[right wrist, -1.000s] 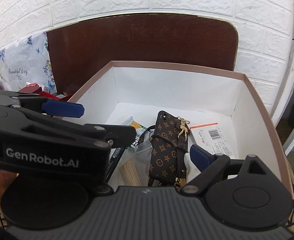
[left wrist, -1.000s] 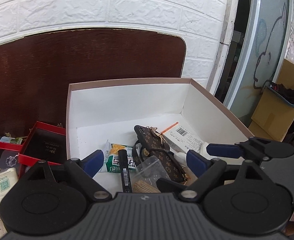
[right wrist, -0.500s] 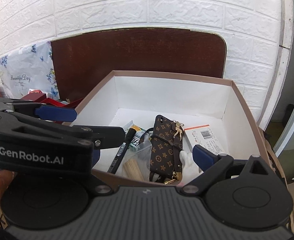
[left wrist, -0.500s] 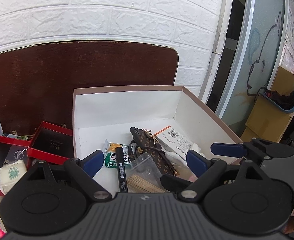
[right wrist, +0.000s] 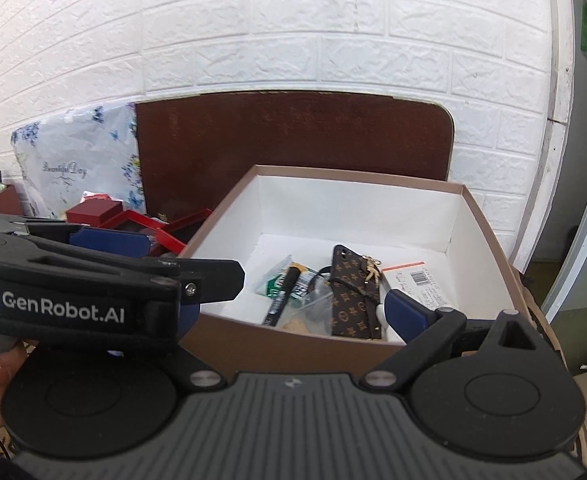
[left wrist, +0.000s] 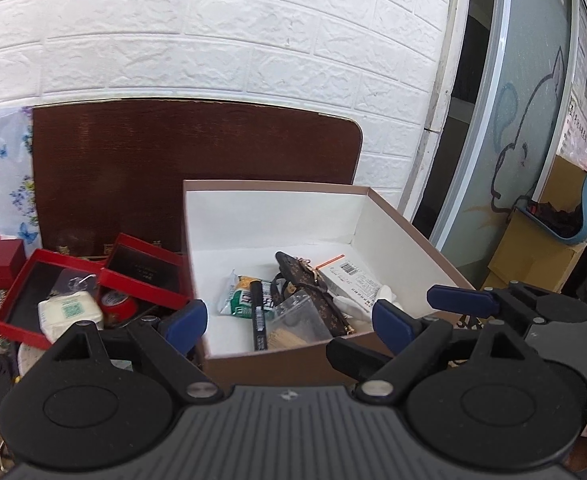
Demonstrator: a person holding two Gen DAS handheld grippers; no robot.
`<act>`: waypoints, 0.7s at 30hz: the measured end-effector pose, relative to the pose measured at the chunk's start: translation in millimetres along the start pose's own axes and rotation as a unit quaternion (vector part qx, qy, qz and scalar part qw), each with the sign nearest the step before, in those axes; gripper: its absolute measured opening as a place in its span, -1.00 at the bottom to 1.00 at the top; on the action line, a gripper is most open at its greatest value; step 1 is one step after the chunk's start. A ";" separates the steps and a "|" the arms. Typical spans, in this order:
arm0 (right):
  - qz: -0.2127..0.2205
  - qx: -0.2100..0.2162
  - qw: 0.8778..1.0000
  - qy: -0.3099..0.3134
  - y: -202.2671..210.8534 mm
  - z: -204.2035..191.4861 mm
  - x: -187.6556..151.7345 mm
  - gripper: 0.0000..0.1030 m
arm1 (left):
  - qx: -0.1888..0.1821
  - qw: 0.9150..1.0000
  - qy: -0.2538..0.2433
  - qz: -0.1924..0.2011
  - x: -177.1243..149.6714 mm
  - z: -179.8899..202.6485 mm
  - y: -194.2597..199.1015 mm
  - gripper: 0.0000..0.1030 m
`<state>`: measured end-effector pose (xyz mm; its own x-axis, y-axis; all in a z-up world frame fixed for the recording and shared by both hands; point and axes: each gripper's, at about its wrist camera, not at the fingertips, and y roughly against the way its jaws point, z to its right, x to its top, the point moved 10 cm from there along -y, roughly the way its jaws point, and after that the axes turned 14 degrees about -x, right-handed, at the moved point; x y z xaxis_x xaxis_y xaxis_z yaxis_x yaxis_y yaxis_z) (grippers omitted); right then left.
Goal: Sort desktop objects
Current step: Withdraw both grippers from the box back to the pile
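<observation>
A brown cardboard box (left wrist: 277, 208) with a white inside holds a monogram phone case (left wrist: 313, 292), a black marker (left wrist: 258, 316), a green snack packet (left wrist: 239, 296), a clear bag of toothpicks (left wrist: 293, 324) and a white labelled packet (left wrist: 349, 280). My left gripper (left wrist: 289, 322) hangs open just in front of the box's near wall, with nothing between its blue pads. In the right wrist view the same box (right wrist: 357, 208) and phone case (right wrist: 353, 292) show. My right gripper (right wrist: 293, 314) is open too, and its left finger is partly hidden behind the left gripper (right wrist: 93, 240).
Left of the box lie open red gift trays (left wrist: 25, 292) with a white tissue pack (left wrist: 69, 312) and a red tin (left wrist: 117, 304). A dark brown board (left wrist: 173, 168) leans on the white brick wall. A floral bag (right wrist: 77, 168) stands far left. Cardboard cartons (left wrist: 533, 248) sit right.
Both grippers have drawn back from the box and risen slightly. The box looks smaller and its brown near wall has come into view. The jaws stay equally wide.
</observation>
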<state>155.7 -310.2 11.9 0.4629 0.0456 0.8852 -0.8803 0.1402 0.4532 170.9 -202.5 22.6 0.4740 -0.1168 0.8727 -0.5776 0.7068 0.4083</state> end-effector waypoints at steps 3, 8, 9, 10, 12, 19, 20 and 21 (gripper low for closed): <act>0.011 0.000 1.000 0.008 10.3 -14.3 -5.9 0.87 | 0.010 1.000 0.004 0.008 -10.8 -6.2 17.3 0.79; 0.022 0.014 1.000 0.016 21.8 -45.3 -19.7 0.87 | 0.027 0.999 0.020 0.013 -32.8 -24.8 44.6 0.79; 0.021 0.020 0.999 0.018 23.4 -52.4 -22.8 0.87 | 0.031 0.999 0.023 0.014 -37.7 -29.0 50.0 0.79; 0.020 0.025 0.999 0.019 24.7 -59.9 -26.0 0.87 | 0.035 0.999 0.025 0.015 -42.6 -33.4 55.7 0.79; 0.020 0.037 0.999 0.024 27.0 -75.5 -33.0 0.87 | 0.042 0.999 0.031 0.015 -51.7 -43.1 65.7 0.79; 0.013 0.081 0.996 0.048 29.7 -129.8 -53.7 0.87 | 0.067 0.995 0.071 0.011 -80.4 -83.6 92.9 0.78; 0.012 0.086 0.995 0.051 29.3 -137.2 -55.0 0.87 | 0.072 0.994 0.077 0.011 -81.9 -90.8 95.5 0.77; 0.013 0.092 0.994 0.055 28.9 -144.5 -55.8 0.87 | 0.075 0.994 0.084 0.012 -83.0 -97.3 98.3 0.76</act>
<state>119.4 -165.8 -39.6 0.4393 0.1565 0.8846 -0.8916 -0.0444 0.4506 139.4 -55.5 -35.7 0.5557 0.0252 0.8310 -0.6764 0.5948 0.4343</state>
